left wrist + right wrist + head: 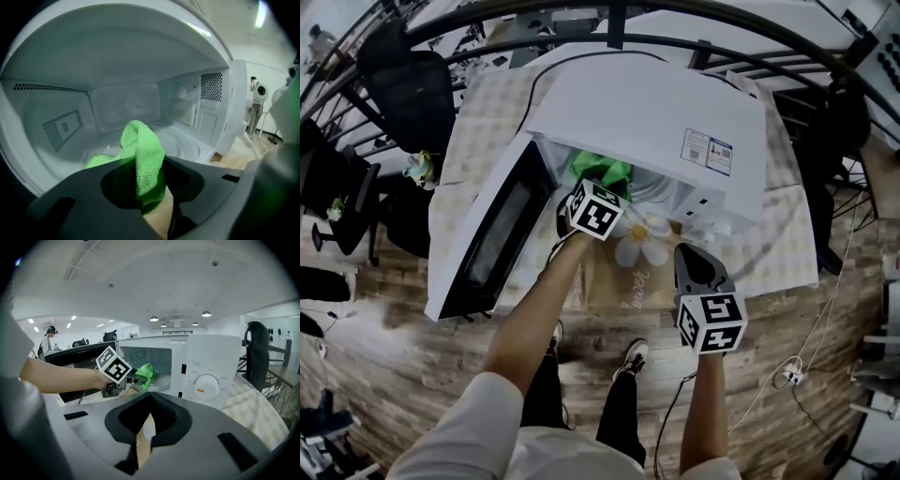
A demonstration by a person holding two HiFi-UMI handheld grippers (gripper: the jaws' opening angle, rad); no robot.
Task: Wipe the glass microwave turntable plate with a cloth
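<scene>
**A:** Left side status?

**B:** My left gripper (151,180) is clamped on the cloth (140,140). Green fabric fills the gap between the fingers. One fold stands up past the tips, and the rest bunches below and to the left of them.

**A:** Where's the plate?

**B:** The plate (190,146) is on the microwave (656,112) floor, just beyond and under the left fingertips. The cloth's lower fold at the left of the fingers looks down on the glass, but I can't confirm contact. The right gripper view puts the cloth over the plate's front part.

**A:** How far in are you?

**B:** The left fingers are inside the cavity, with the back wall straight ahead of the tips. The side vents sit to either side of them. The door (497,234) is swung open, to the left of that gripper.

**A:** And the right?

**B:** My right gripper (150,399) has its fingers pressed together with nothing between them. It sits outside the microwave, in front of it over the table (787,253), and points at the front panel. The dial (206,386) is ahead and to the right of its tips. The left gripper and the cloth are ahead and slightly left.
</scene>
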